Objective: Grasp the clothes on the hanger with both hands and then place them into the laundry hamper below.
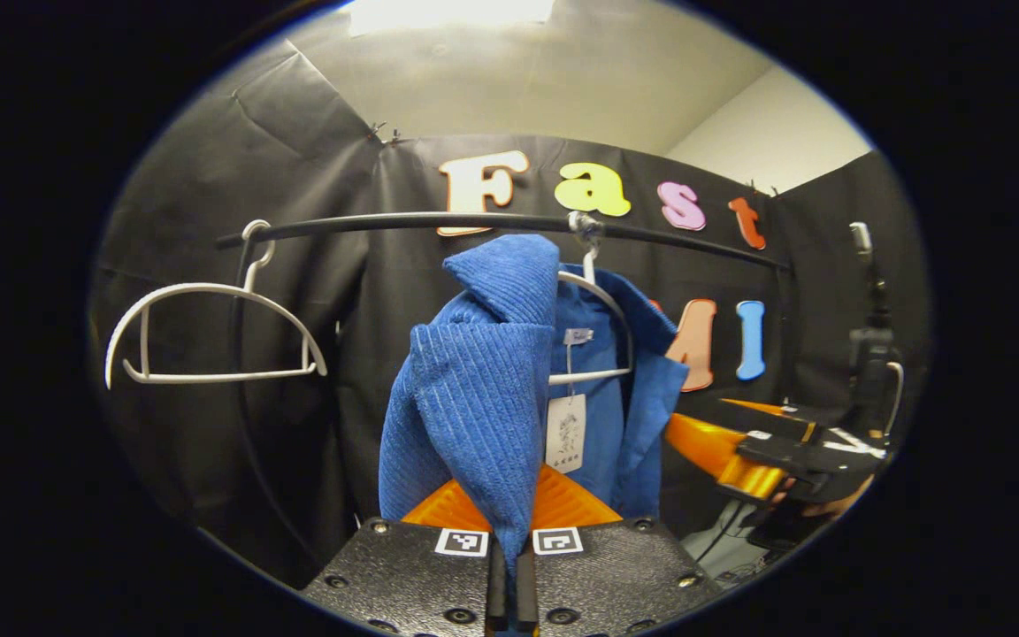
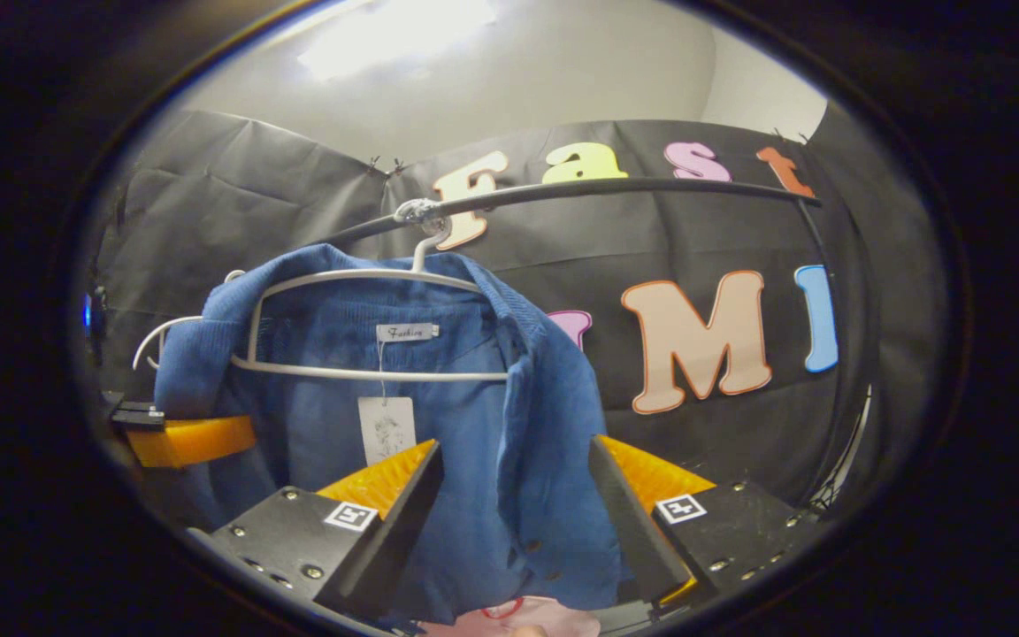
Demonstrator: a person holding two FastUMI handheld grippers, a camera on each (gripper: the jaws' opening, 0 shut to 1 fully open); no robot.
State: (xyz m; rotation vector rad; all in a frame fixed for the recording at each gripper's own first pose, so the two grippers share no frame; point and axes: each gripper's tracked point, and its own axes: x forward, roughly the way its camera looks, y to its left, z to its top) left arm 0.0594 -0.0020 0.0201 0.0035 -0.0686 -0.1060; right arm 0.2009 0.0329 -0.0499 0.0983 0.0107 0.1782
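The left claw (image 1: pixel 509 575) is clamped on a fold of the blue shirt (image 1: pixel 474 389), which hangs on its hanger (image 1: pixel 602 305), while the right claw (image 2: pixel 509 522) gapes wide around the front, so a one-sided pull could probably snag the collar.

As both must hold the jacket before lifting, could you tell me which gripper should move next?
The right gripper: its jaws stand open around the jacket front edge and need only close. The left gripper is already shut on the jacket.
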